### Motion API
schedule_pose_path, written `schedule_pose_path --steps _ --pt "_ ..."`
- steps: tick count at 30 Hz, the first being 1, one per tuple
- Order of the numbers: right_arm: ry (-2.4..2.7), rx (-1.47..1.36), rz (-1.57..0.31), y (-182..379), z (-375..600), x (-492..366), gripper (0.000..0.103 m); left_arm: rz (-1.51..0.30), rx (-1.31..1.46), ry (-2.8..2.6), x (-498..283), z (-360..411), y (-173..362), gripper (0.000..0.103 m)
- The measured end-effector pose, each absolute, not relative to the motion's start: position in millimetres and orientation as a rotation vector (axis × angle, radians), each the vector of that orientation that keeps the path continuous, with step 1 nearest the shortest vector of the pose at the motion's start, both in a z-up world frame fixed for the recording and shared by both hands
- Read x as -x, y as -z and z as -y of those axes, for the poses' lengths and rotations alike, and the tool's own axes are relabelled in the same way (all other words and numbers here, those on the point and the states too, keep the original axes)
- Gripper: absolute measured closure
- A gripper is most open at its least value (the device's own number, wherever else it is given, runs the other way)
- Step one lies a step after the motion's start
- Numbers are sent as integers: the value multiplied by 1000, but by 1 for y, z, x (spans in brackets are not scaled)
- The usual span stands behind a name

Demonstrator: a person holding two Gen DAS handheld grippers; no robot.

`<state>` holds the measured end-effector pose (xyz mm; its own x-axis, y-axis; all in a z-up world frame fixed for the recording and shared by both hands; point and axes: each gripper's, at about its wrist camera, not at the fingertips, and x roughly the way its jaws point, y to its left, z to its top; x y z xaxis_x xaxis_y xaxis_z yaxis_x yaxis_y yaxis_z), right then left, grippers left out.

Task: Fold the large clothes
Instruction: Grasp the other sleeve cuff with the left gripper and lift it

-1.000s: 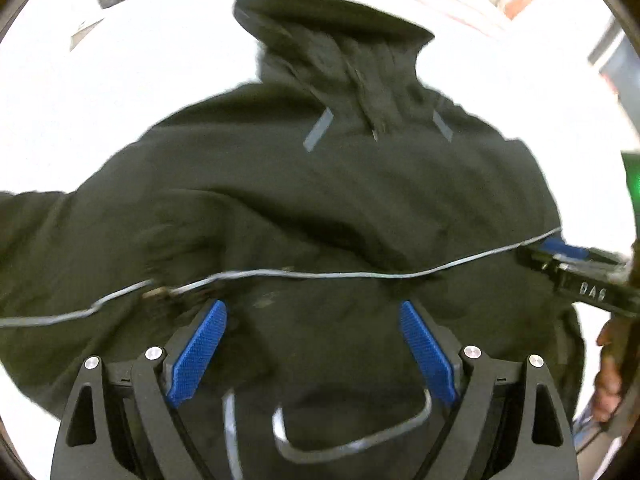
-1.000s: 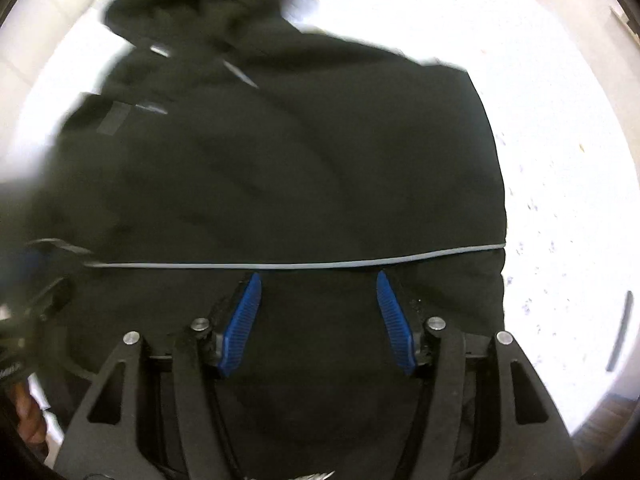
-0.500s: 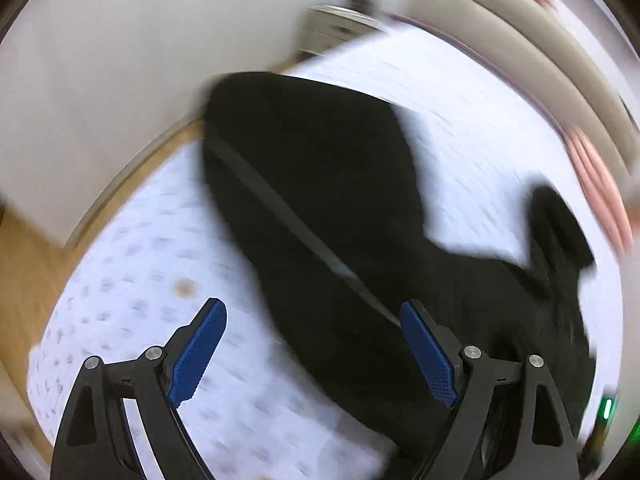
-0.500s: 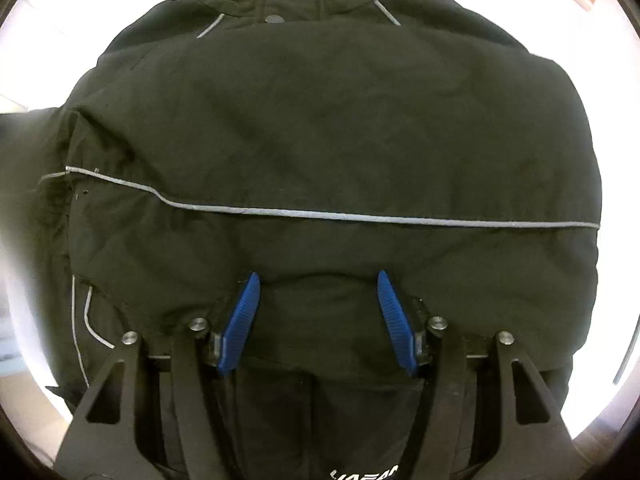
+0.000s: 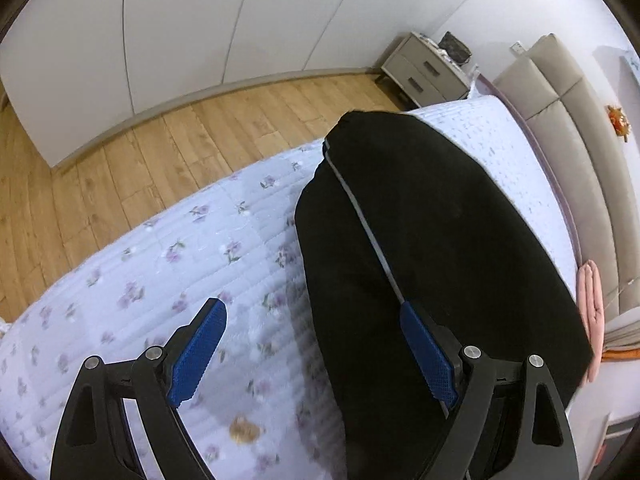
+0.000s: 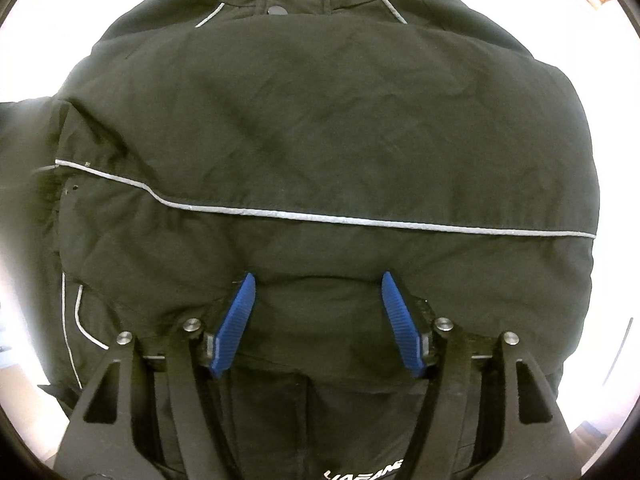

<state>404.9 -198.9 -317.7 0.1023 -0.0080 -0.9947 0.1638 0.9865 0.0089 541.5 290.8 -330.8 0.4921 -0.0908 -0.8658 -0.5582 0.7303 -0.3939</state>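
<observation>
A large black jacket [image 6: 320,128] with a thin grey reflective stripe lies on the bed, folded over on itself, collar at the far end. In the left wrist view it [image 5: 432,240] is a long dark bundle on the floral bedspread [image 5: 168,264]. My left gripper [image 5: 312,344] is open and empty, its right finger over the jacket's edge, its left finger over the bedspread. My right gripper [image 6: 318,312] is open and empty, its blue pads [image 6: 236,320] low over the jacket's near fold.
A wooden floor [image 5: 160,140] and white wardrobe doors [image 5: 160,20] lie beyond the bed's edge. A grey nightstand [image 5: 424,68] stands by the beige padded headboard [image 5: 580,140]. A pink folded cloth [image 5: 590,304] lies by the jacket's right side.
My left gripper has swung from over the jacket's middle to its left side, now looking along it towards the floor. My right gripper has moved slightly closer. Both stay open.
</observation>
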Motion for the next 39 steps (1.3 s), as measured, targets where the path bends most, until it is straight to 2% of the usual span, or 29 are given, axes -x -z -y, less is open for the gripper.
schedule_pose_path --steps 10,12,13,14,16,17,19,24,29,36,39 --pt "128 -133 -1436 319 207 -388 35 -1071 796 -194 -577 -300 365 22" --pt "126 -136 -1431 320 209 -385 34 -1073 772 -185 -581 -297 364 31" --pt "127 -136 -1431 319 210 -384 33 -1070 754 -174 -584 -294 364 51" --pt "127 -135 -1430 319 211 -384 33 -1069 753 -134 -587 -291 364 75" --pt "128 -129 -1432 319 213 -384 31 -1080 708 -137 -593 -283 360 77" --pt "130 -126 -1433 319 213 -383 31 -1076 673 -142 -595 -279 357 83" --pt "128 -124 -1434 320 214 -383 30 -1067 600 -154 -595 -270 348 88" --pt "106 -117 -1438 320 220 -382 29 -1031 511 -230 -573 -266 311 91" --pt "71 -119 -1400 299 217 -383 31 -941 510 -433 -503 -291 269 91" --pt "-128 -147 -1209 264 160 -413 32 -1047 411 -597 -464 -290 292 91" --pt "-190 -171 -1196 279 137 -435 40 -1024 404 -595 -457 -282 282 91"
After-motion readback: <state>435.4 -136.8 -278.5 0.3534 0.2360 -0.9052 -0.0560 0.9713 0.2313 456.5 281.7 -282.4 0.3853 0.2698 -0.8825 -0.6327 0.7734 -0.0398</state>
